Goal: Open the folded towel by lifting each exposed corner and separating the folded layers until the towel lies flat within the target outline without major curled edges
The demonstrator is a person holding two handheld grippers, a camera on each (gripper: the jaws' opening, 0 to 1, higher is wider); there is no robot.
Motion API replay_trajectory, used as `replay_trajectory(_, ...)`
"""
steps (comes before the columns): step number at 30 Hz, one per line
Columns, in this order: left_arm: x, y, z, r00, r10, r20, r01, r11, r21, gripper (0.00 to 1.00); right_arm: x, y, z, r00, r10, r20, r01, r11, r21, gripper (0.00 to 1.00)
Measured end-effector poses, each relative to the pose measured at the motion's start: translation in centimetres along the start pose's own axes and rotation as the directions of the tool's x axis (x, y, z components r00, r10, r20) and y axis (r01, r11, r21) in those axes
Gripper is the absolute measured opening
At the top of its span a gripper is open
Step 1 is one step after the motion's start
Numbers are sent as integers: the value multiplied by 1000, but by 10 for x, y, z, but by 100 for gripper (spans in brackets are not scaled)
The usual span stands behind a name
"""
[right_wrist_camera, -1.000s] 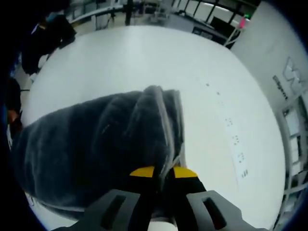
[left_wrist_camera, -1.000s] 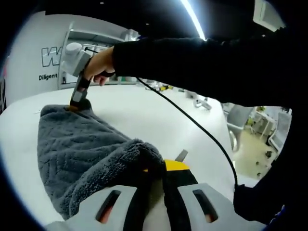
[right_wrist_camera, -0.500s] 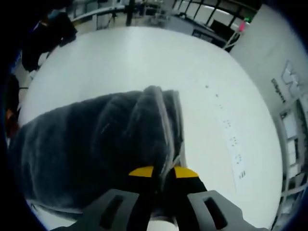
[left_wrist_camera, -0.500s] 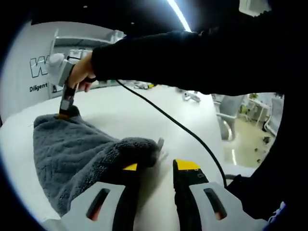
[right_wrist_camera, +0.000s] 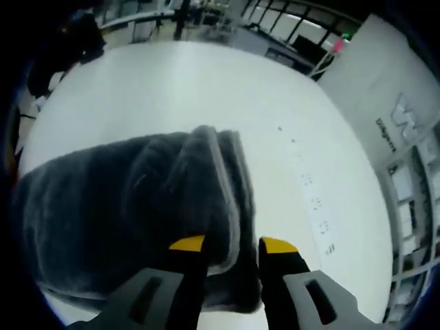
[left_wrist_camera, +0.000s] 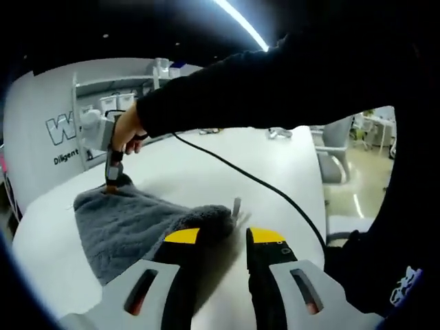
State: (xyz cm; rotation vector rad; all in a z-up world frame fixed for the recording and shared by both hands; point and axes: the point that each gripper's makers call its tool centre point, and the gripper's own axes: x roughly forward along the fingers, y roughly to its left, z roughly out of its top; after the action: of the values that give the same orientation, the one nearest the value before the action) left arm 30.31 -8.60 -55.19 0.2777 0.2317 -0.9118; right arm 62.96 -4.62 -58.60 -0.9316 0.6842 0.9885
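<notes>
Grey and fluffy, the one towel (left_wrist_camera: 141, 223) lay on the white table (left_wrist_camera: 206, 165), folded in thick layers. In the left gripper view its long axis ran from the corner near the yellow-tipped jaws away toward the far corner at the other gripper. In the right gripper view the towel (right_wrist_camera: 130, 206) stretched from the jaws out to the left side of the view, and a raised fold ran up its middle, away from the camera.

Around the towel the table (right_wrist_camera: 206, 89) had much bare surface on every side, and its far edge met a white wall with shelves (left_wrist_camera: 110, 103).

There were two grippers. The left gripper (left_wrist_camera: 223, 237) had its jaws apart and grasped nothing; the near corner of the towel lay just beside its left tip, and a small grey tag (left_wrist_camera: 236, 206) stood up there. The right gripper (right_wrist_camera: 232, 246) also had its jaws spread, and the towel's near edge lay between them, not pinched. In the left gripper view the right gripper (left_wrist_camera: 112, 180) touched the far corner, held by a hand (left_wrist_camera: 127, 130) in a black sleeve (left_wrist_camera: 275, 89). One black cable (left_wrist_camera: 254, 182) crossed the table
</notes>
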Motion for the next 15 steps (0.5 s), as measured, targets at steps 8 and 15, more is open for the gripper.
replay_trajectory(8, -4, 5, 8, 999, 41, 27, -42, 998, 53, 29, -22, -8, 5, 999, -34, 40, 33, 999, 12, 32)
replay_trajectory(15, -6, 19, 11, 994, 108, 14, -109, 985, 136, 66, -32, -12, 16, 988, -78, 131, 67, 994, 87, 94)
